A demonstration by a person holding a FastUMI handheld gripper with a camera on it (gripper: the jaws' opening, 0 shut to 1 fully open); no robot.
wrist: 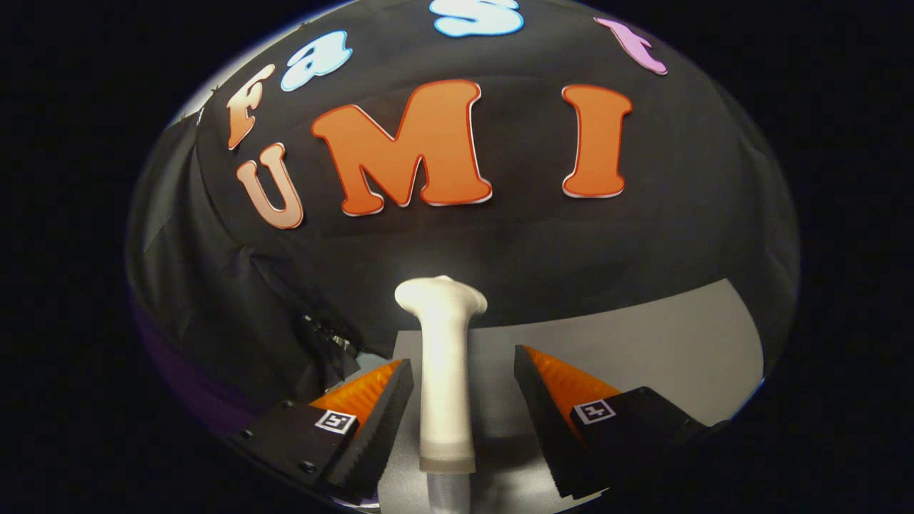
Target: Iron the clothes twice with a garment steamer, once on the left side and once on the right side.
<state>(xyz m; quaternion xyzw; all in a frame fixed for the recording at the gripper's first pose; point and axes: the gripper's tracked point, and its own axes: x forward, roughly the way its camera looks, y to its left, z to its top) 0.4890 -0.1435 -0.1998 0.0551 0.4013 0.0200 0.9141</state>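
Observation:
A white garment steamer stands upright on the grey table, its wider head at the top and its handle running down between my fingers. My gripper is open around the handle. The left finger is close beside the handle, perhaps just touching it. The right finger stands clearly apart from it, with a strip of table showing in the gap. The steamer's base is hidden below my fingers.
The booth's black cloth wall rises just behind the table's far edge. To the left the cloth hangs in folds, with a small shiny metal part at their foot. Bare grey table stretches off to the right.

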